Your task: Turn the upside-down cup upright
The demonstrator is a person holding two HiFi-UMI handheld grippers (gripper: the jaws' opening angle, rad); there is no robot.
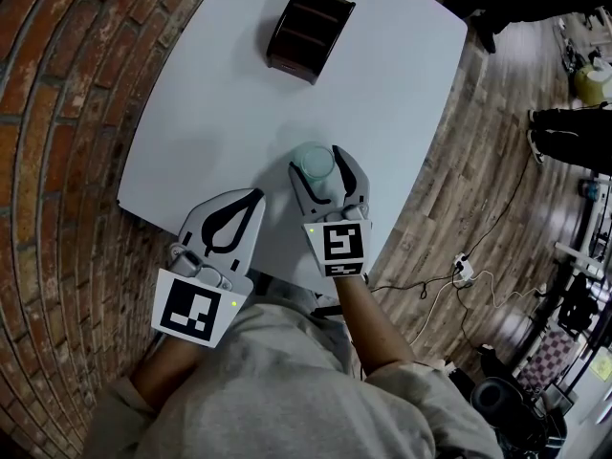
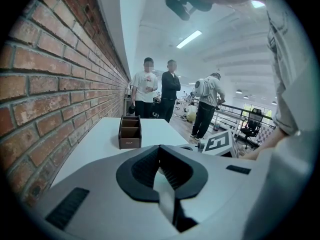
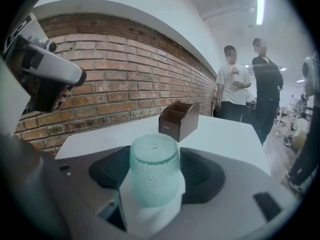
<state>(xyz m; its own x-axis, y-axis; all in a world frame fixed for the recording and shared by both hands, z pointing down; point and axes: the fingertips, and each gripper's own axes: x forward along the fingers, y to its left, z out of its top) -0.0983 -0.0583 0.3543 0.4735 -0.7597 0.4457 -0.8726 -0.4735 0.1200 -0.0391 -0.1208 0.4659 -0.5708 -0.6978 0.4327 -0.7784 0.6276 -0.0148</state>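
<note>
- Green see-thru cup (image 3: 154,171), dimpled walls: upside-down, flat base up, mouth facing the white desk (image 1: 220,94). It sits in the desk's near half, twds the person. The jaws hide whether the rim touches the desk.
- R tongs (image 1: 316,159): clenched on the cup, one jaw each side. The dark ribbed pads look pressed against its walls. Cup stands straight btwn them, not tilted.
- L tongs (image 1: 254,195): jaws clenched together w/ nothing btwn them. They sit just left of the R tongs over the desk's near edge, apart from the cup.
- Marker cube (image 1: 342,244), b/w squares, at the rear of the R tongs by the hand. Same kind of cube on the L tongs.
- Brown wooden organiser (image 1: 309,32) w/ open compartments: at the desk's far end, well apart from the cup.
- Brick wall (image 2: 50,84) runs along the desk's left side.
- Wood-plank floor (image 1: 478,161) on the right, w/ a power strip (image 1: 462,271) and cable lying on it.
- Bkgd: person in white top (image 3: 234,89) and person in dark top (image 3: 266,84) stand side by side past the desk's far end.
</note>
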